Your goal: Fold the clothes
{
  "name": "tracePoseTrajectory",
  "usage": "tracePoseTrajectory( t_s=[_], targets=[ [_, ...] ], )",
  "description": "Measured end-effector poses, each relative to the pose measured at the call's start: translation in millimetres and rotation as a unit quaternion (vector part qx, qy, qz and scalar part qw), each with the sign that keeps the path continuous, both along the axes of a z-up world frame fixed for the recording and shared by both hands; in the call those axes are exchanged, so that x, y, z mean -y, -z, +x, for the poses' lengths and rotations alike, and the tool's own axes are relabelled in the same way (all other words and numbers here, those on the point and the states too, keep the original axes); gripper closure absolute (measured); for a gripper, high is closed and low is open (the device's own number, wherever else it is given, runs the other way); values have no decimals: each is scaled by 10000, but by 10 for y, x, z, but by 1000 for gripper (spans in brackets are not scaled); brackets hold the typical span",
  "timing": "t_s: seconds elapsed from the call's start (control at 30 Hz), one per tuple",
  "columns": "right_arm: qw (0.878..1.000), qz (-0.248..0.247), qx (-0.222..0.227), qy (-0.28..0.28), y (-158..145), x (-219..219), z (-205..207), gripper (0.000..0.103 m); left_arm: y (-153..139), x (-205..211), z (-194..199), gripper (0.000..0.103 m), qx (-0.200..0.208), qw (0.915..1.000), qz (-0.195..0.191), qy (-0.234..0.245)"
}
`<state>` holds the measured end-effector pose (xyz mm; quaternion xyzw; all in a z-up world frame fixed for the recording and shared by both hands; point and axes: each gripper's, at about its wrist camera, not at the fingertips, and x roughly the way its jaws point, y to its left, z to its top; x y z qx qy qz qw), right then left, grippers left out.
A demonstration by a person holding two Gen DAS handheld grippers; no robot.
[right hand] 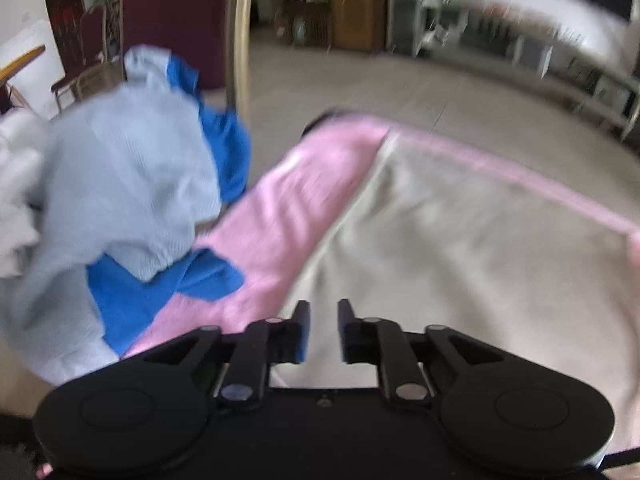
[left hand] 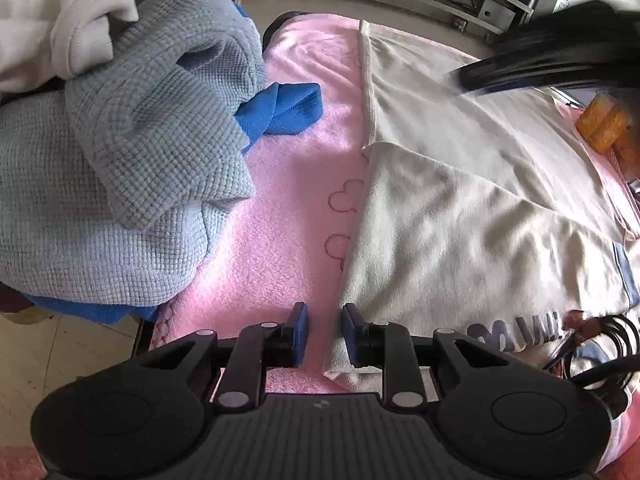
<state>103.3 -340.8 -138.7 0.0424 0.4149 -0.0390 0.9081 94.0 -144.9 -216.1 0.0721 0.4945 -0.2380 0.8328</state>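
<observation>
Cream garment [left hand: 460,208] flat on pink towel [left hand: 280,216] — both claws [left hand: 325,334] [right hand: 323,330] slightly agape, empty.

beyond your left fingers lies a cream garment [left hand: 460,200] with pale blue lettering, on a pink towel [left hand: 280,220] stitched with darker pink outlines. left of them, a light grey-blue waffle-knit sweater [left hand: 120,160] covers royal blue cloth [left hand: 280,108].

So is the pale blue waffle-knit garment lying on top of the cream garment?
No, the pale blue waffle-knit garment is heaped off to the left, with a strip of pink towel between it and the cream garment.
</observation>
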Motion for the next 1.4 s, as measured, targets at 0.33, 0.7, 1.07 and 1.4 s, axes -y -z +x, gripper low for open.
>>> tracePoseTrajectory(
  t_s=[0.33,0.7,1.07,1.4],
  targets=[
    [9875,712,1006,988,-1154,493,-1736,44,-615,-78,-330,79,962,9948,-311,152],
    [9615,1202,566,2407,-226,949,-2456,69,-444,475,-604,78,907,9922,-42,860],
    [9646,1026,-9,2431,581,1205,-2190,74,-11,675,-338,82,920,9926,359,712],
    [9735,681,-397,2149,728,1151,-2105,73,0,663,-408,81,1027,9889,595,896]
  ],
)
